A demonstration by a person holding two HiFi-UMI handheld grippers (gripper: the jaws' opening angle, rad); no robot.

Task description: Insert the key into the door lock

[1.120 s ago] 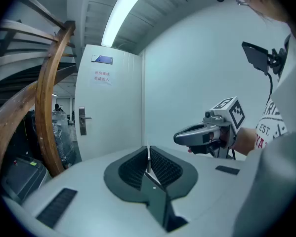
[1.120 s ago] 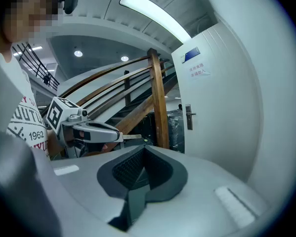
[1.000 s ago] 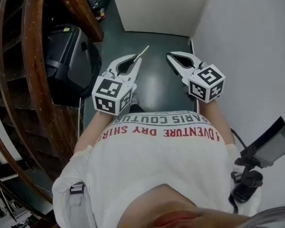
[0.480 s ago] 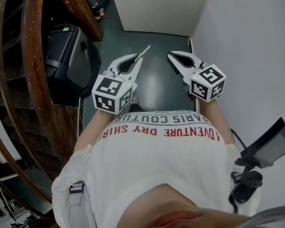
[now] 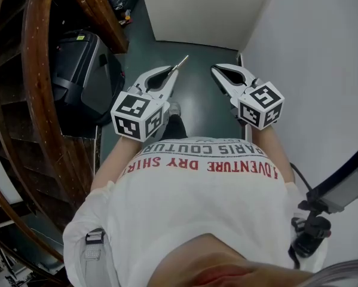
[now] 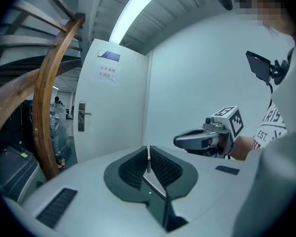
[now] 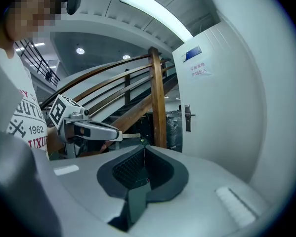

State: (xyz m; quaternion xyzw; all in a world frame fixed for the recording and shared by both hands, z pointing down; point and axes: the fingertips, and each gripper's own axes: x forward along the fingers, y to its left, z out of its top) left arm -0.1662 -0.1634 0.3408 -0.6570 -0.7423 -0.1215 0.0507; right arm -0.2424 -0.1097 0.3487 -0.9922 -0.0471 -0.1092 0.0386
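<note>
A: What is everything made of?

B: The left gripper (image 5: 173, 73) and right gripper (image 5: 217, 70) are smooth pale grey shells, each tapering to a beak, with black ribbed pads (image 6: 163, 166) inside; each carries a cube (image 5: 132, 116) of black-and-white squares; beside them curves a glossy brown wooden handrail (image 5: 38, 100), and a black hard-shelled case (image 5: 86, 70) sits on the dark green floor (image 5: 196, 103).

A: And the key?

B: The key (image 5: 181, 62) is a slim silvery metal blade, straight and narrow; in the left gripper view it shows edge-on as a thin bright sliver; in the right gripper view it lies about level, pale and flat.

A: Where does it sit against the jaws?

B: Between the left gripper's pads, upright in the slit, its blade poking out past the tips; those jaws are clamped on it; the right gripper's jaws are pressed together with nothing between them, near the left one but apart from the key.

A: And the door?

B: The flat white door (image 6: 113, 127) stands ahead, with a metal lock plate and lever handle (image 6: 81, 116) near its left edge and a paper notice (image 6: 108, 73) above; the key is well apart from the lock, held in the air.
</note>
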